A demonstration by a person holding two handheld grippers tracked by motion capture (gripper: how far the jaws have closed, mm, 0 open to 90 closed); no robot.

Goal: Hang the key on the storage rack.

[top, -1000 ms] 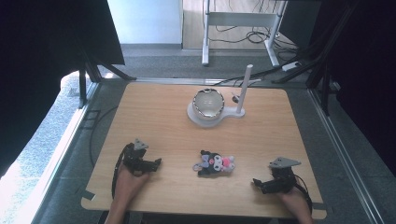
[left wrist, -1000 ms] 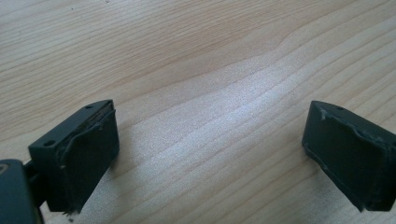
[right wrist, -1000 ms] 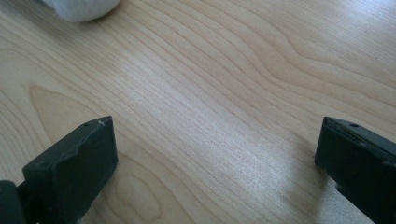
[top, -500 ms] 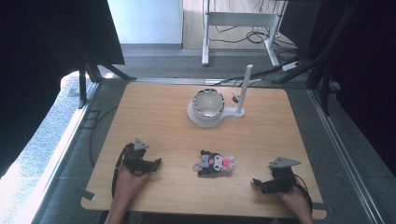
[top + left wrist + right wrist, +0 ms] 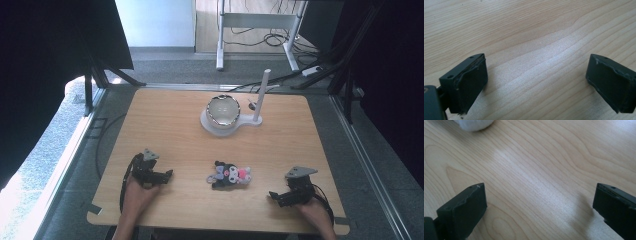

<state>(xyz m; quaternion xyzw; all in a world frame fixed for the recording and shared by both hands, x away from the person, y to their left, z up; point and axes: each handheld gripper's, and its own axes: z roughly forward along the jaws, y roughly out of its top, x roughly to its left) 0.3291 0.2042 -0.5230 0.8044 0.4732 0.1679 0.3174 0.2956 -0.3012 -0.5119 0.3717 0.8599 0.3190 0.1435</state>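
Daylight enters from the far side and lower left; dark surrounds flank the evenly lit worktop [image 5: 165,125]. High view soft, low in detail. Both gripper views show pale sheen on wood grain, faint shadows, blurred edges.

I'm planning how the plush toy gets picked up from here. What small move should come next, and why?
Probably ease the right hand-held gripper left toward the plush toy. Its jaws stand wide open over bare table, and the toy lies untouched between the two hands, apart from both. The left hand-held gripper, also open, looks about as near, so either could go.
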